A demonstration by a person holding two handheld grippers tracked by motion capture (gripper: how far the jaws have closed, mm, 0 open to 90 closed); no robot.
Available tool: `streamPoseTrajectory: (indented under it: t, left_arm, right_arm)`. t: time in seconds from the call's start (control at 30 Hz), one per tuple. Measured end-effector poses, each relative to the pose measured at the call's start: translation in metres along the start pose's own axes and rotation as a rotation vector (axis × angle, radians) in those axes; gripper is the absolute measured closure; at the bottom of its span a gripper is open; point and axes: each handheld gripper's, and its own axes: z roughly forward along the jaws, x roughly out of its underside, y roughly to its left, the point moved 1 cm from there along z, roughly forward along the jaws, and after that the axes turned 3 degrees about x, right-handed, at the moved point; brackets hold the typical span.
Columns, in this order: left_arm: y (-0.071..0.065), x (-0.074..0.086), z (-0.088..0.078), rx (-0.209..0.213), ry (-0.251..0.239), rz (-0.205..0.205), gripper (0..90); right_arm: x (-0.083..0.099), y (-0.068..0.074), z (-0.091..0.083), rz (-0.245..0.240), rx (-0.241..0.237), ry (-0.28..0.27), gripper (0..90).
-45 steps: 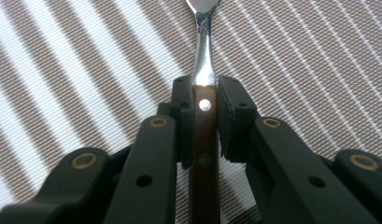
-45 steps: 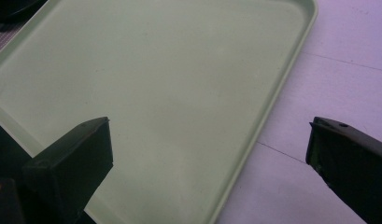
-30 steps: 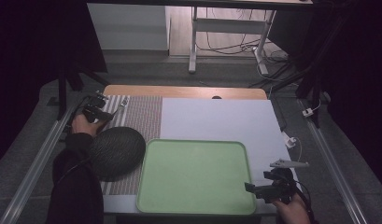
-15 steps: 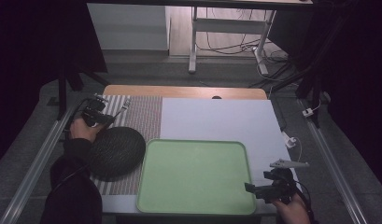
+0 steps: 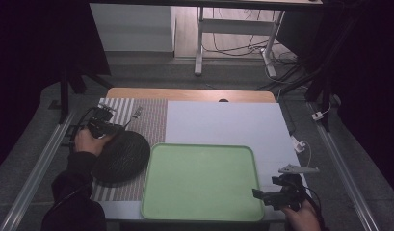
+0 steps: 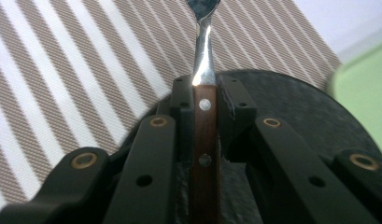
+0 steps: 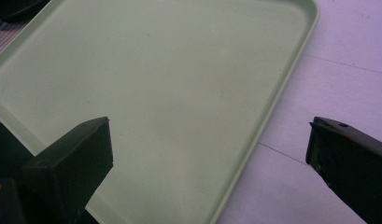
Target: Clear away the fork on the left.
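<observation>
A: Where is the left gripper [image 5: 118, 128]?

B: Over the striped mat [image 5: 151, 120], at the far edge of the dark plate [image 5: 121, 156]. In the left gripper view its jaws are clamped on the wooden handle of a utensil [image 6: 203, 79], and the metal neck runs out ahead over the stripes.

A: Fork or spoon?

B: I cannot tell. The head is cut off at the top of that view, and in the high view the metal end [image 5: 135, 113] is too small to read.

A: And the plate?

B: It lies on the mat, just beside the left rim of the green tray [image 5: 202, 147]. In the left gripper view it sits right under the jaws, black and pebbled [image 6: 300, 112].

A: The right gripper [image 5: 260, 196]?

B: At the near right corner of the bench [image 5: 223, 122], held by a hand [image 5: 303, 219] at the bottom edge. Its jaws stand wide apart and hold nothing. In the right gripper view one jaw hangs over the tray's surface [image 7: 179, 93], the other over the pale bench top [image 7: 347, 56] past the tray's rim.

A: Anything on the tray?

B: Its green surface is bare in both views.
</observation>
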Motion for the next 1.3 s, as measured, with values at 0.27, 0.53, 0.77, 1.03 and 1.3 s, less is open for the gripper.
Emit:
streamPoseTrajectory:
  t: [0.27, 0.53, 0.77, 1.03, 1.3]
  left_arm:
    - [-0.028, 0.009, -0.007, 0.025, -0.010, 0.037, 77.3]
    - [-0.057, 0.015, -0.009, 0.054, -0.010, 0.079, 77.3]
    - [-0.081, 0.020, -0.010, 0.083, -0.006, 0.118, 77.3]
    - [-0.112, 0.026, -0.009, 0.114, 0.002, 0.168, 77.3]
    - [-0.142, 0.031, -0.002, 0.141, 0.023, 0.209, 77.3]
  right_arm:
    - [0.000, 0.001, 0.000, -0.007, 0.001, -0.002, 0.6]
    - [0.000, 0.001, -0.001, -0.014, -0.002, -0.006, 0.6]
    - [0.000, 0.002, -0.001, -0.017, -0.003, -0.008, 0.6]
    - [0.000, 0.002, -0.001, -0.019, -0.002, -0.005, 0.6]
    - [0.000, 0.002, -0.001, -0.021, -0.002, -0.003, 0.6]
